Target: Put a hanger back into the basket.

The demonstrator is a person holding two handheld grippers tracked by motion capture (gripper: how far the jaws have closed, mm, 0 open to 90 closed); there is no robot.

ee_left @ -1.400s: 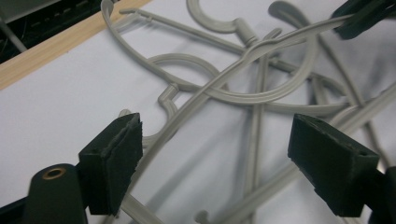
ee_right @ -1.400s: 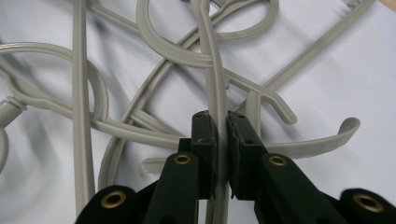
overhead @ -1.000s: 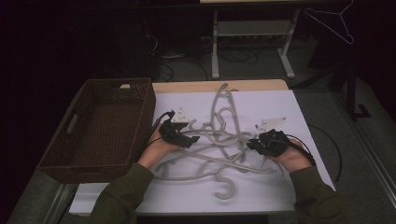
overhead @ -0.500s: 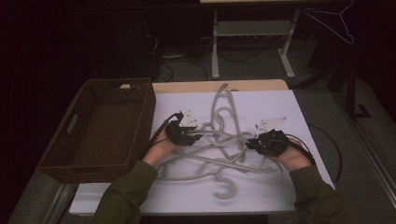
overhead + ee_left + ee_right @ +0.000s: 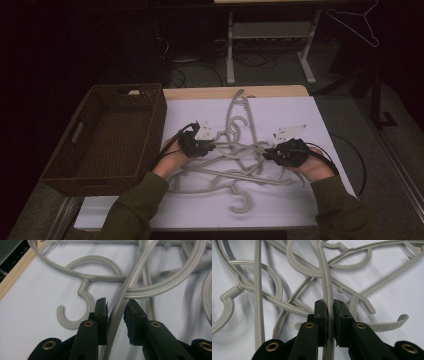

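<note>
1. Two grippers work a tangled pile of grey hangers (image 5: 235, 160) lying mid-table on the white sheet (image 5: 285, 112), beside the wicker basket (image 5: 107, 135).
2. Right gripper (image 5: 331, 308) is clamped on one hanger arm (image 5: 327, 290), likely to pin the pile.
3. Left gripper (image 5: 116, 311) has just been closing around another hanger's bar (image 5: 117, 312); one pad touches, a gap shows at the other, so no grip yet.
4. Likely aim: pull one hanger free.
</note>
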